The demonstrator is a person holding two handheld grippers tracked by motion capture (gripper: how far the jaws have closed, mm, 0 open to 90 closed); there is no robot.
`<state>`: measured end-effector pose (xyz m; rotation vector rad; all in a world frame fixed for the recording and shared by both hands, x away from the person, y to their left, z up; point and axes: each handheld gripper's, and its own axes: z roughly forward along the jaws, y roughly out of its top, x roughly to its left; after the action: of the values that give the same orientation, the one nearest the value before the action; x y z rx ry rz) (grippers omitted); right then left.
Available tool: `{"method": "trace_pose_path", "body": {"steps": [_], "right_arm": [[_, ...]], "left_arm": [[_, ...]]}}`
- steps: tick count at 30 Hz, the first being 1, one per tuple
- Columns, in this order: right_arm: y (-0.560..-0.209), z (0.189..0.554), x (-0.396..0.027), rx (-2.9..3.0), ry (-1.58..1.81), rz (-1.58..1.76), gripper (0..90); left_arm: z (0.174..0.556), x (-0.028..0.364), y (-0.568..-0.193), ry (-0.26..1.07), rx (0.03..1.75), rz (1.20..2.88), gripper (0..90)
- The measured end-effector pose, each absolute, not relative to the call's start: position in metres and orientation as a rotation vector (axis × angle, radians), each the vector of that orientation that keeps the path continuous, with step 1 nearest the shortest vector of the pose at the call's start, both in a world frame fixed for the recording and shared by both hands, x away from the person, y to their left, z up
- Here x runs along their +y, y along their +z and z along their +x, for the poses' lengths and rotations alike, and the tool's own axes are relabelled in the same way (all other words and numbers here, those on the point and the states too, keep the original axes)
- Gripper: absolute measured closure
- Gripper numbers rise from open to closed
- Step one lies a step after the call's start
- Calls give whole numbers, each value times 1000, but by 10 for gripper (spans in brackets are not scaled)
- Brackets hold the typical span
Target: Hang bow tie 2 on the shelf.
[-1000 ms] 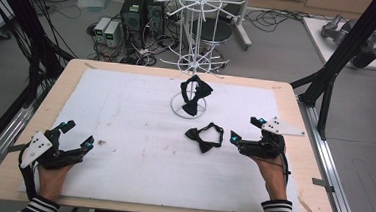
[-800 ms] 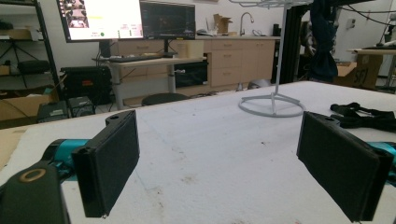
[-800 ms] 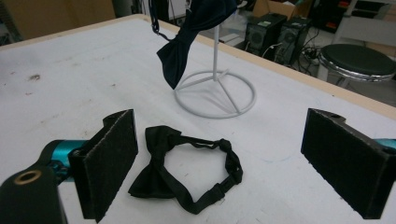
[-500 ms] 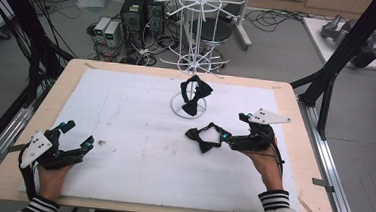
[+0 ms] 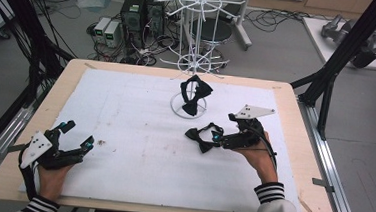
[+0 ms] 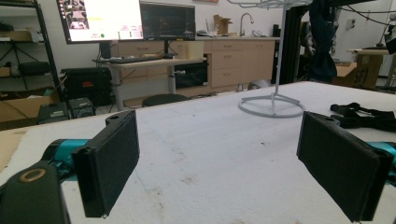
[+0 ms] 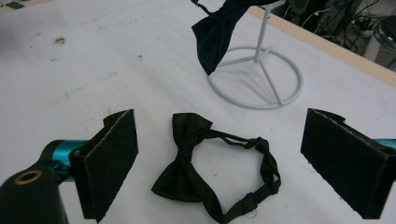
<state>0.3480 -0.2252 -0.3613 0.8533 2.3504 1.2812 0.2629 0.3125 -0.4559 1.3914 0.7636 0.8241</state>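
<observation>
Strap of the loose bow tie [image 5: 201,136] is partly hidden behind the right gripper [image 5: 217,136] in the high view, so contact cannot be judged there; in the right gripper view the bow tie [image 7: 205,172] is seen whole, lying flat on the white counter [image 7: 93,56] between the spread pads [image 7: 109,158] with clear gaps on both sides, nothing grasped. Top of the white wire stand [image 5: 193,61] is cut off in both gripper views, and only the lower part of the hung bow tie [image 7: 219,37] is shown in the right gripper view. Two bow ties are counted: one loose on the counter, one hung [image 5: 195,94] on the stand. One stand, two grippers, two hands with striped cuffs are counted. Left gripper [image 5: 76,137] is held released near the counter's near left corner, pads [image 6: 109,158] wide apart over bare counter, well apart from the loose tie; the stand's ring base [image 6: 272,105] and the loose tie [image 6: 362,115] are seen far off in its view. Compared with the earlier frames, the right gripper has been moved leftward across the counter to the loose bow tie, jaws unchanged in width; the left gripper and both ties have stayed in place.
</observation>
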Motion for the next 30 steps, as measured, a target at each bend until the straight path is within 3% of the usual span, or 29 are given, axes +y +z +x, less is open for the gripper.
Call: {"method": "trace_pose_path", "body": {"steps": [30], "right_arm": [[-373,368,-184,2620,1120,779,178]], "left_arm": [[263,313,-456,822,763,1391,135]]}}
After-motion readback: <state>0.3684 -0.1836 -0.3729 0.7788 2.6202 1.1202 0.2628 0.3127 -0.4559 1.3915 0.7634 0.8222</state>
